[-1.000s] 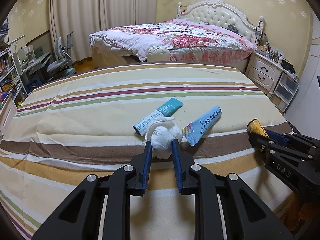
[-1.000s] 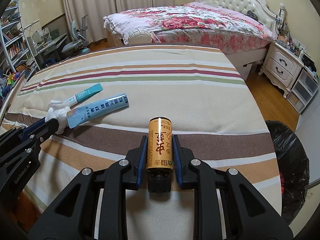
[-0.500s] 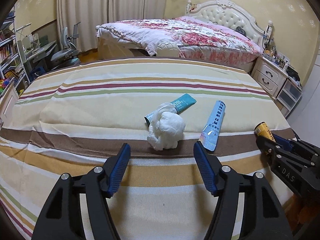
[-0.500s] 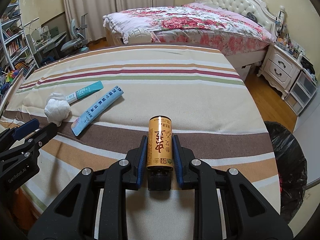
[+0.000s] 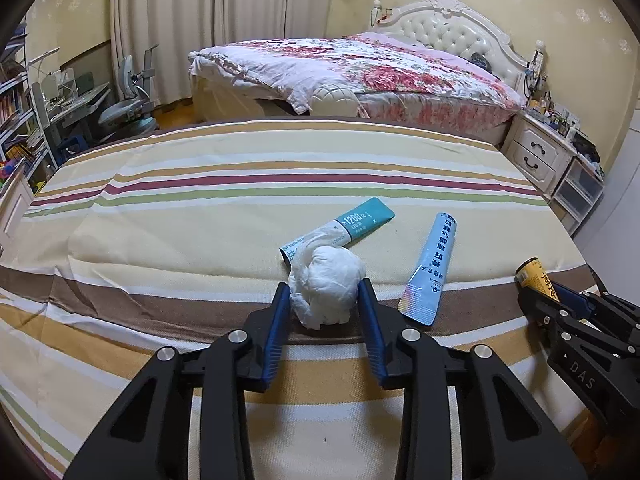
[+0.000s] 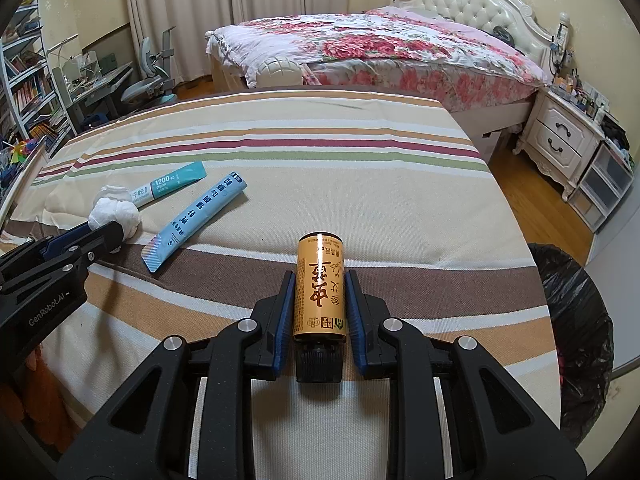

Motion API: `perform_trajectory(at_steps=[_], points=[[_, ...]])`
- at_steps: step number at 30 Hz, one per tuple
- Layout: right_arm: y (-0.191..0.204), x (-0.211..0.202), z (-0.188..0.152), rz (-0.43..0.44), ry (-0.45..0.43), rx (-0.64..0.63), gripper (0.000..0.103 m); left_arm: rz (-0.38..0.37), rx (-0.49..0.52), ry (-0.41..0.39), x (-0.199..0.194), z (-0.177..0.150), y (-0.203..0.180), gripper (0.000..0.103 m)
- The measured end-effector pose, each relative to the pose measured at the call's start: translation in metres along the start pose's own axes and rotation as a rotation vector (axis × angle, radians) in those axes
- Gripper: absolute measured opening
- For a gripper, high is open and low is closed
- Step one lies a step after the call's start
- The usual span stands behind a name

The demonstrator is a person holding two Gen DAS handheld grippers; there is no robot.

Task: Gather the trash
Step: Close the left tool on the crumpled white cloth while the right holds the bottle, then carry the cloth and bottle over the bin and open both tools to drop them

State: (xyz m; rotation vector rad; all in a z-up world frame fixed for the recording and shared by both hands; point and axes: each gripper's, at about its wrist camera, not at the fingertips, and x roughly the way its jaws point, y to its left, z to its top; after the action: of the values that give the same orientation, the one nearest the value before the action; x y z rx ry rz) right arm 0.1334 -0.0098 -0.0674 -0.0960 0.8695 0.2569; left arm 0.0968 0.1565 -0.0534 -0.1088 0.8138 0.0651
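Note:
A crumpled white tissue [image 5: 326, 272] lies on the striped bedcover [image 5: 180, 216]. My left gripper [image 5: 324, 286] is closing around it, and the blue pads touch its two sides. Behind the tissue lies a teal sachet [image 5: 360, 222], partly covered by it. To its right lies a light blue sachet [image 5: 434, 264]. My right gripper [image 6: 320, 276] is shut on a yellow can [image 6: 320, 284] with a black cap, held lengthwise above the cover. The right wrist view shows the tissue [image 6: 116, 212] at the left gripper's tip [image 6: 108, 236].
A black trash bag [image 6: 568, 320] stands open on the floor past the cover's right edge. Beyond the striped surface are a bed with a floral quilt [image 5: 360, 68], a white nightstand [image 6: 560, 140], and a desk with a chair [image 5: 128, 108] at the left.
The left gripper let go of the squeezed tissue, opened wide and drew back, then moved in and closed around it again. The light blue sachet has shifted. The right gripper has kept still with the can.

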Motion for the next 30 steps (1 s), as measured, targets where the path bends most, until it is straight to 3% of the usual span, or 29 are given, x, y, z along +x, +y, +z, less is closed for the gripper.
perform_trajectory(at_steps=[15,30], points=[[0.002,-0.004,-0.004,0.003,-0.002,0.006,0.023,-0.002,0.001,-0.013,-0.020,-0.014,0.006,0.028],[-0.005,-0.037,-0.029,-0.012,-0.026,0.028,0.023,-0.008,0.031,-0.023,-0.041,-0.032,-0.010,0.027]])
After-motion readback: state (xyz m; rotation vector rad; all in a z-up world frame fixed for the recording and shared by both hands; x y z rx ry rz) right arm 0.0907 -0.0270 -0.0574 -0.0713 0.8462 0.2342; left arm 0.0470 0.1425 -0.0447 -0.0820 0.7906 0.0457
